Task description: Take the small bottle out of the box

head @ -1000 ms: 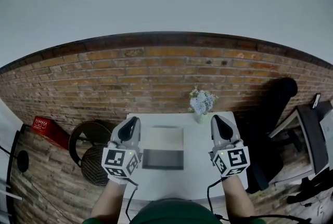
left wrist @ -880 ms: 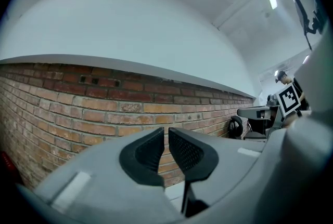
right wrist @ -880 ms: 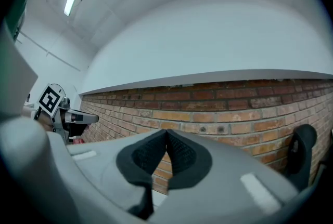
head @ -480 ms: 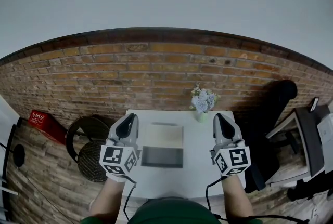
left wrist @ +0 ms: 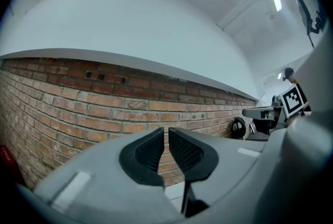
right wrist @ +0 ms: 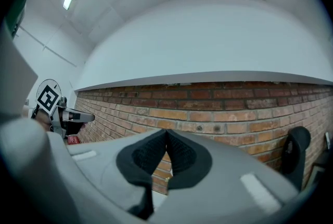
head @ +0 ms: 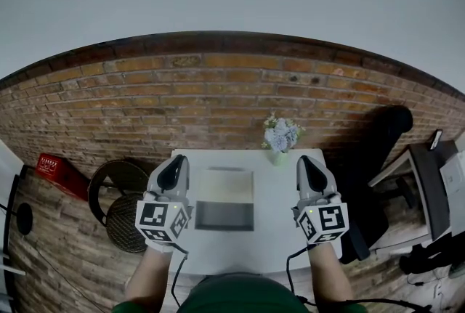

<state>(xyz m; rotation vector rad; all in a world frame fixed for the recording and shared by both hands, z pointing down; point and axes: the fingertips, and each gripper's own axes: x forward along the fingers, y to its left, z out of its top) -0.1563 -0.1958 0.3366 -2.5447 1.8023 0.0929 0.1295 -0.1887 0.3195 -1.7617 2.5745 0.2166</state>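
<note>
Midway across the white rectangular table (head: 280, 197), between both grippers, sits the shallow pale box with a grey inside (head: 226, 187). The small bottle is not discernible from the head view; presumably it lies inside the box. It is likely light, rigid and smooth-walled, so prone to slip or tip. A grip across the body below the cap looks safest, with modest squeeze. The left gripper (head: 175, 165) hovers just left of the box, its jaws a narrow slit apart with nothing between. The right gripper (head: 304, 163) is on the right, jaws closed and empty. The tabletop looks smooth and bare apart from a small vase of pale flowers (head: 281, 137) at the far right. Beyond it is a red-brown brick wall (head: 218, 101). Dark round wicker stools (head: 125, 228) stand left and a black office chair (head: 385, 137) stands right.
</note>
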